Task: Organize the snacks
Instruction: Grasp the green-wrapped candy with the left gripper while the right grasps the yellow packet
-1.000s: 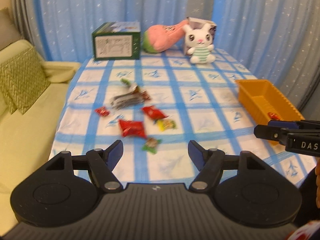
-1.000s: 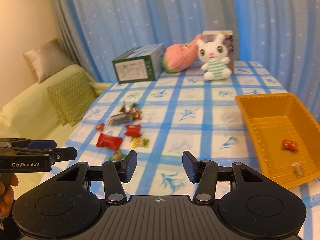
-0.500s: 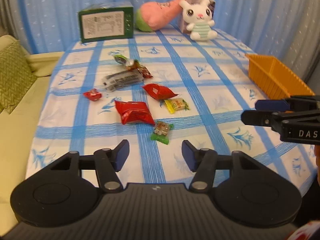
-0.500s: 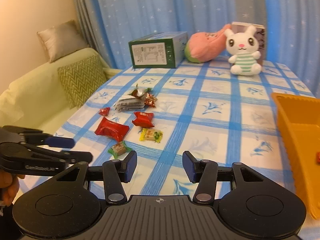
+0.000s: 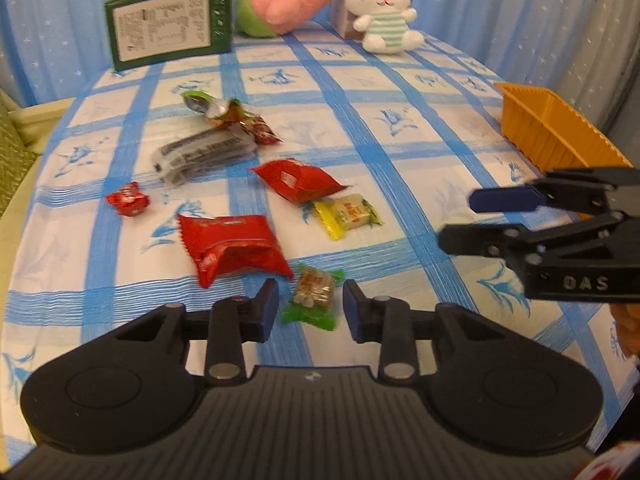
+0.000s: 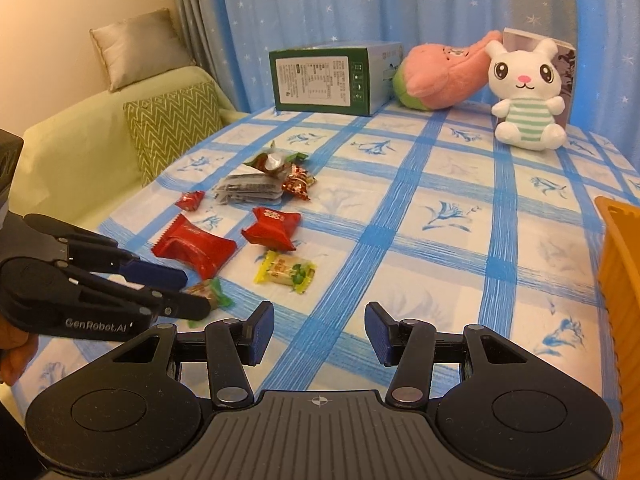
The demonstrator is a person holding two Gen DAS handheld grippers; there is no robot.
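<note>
Your left gripper [image 5: 307,309] hangs low over the table with its jaws spread, and the green-wrapped candy [image 5: 313,297] lies right between the fingertips, not yet pinched. Your right gripper [image 6: 318,335] is also spread and holds nothing, hovering over bare checked tablecloth [image 6: 440,208] just right of that candy.

The risk, as I judge it: the candy lies just beside the large red packet [image 5: 232,247], on its right, so a closing left finger could catch the packet's corner and drag both. The wrapper's twisted ends look thin and slippery; pinch only an end and it may slide out on the way to the orange bin [image 5: 550,130], which stands well right of the candy at the table's edge.

The candy is small, with a clear window over a brown nutty block and flared green ends. Beyond it lie a yellow-green sweet [image 5: 347,214], a second red packet [image 5: 298,180] and a small red candy [image 5: 128,200].
</note>
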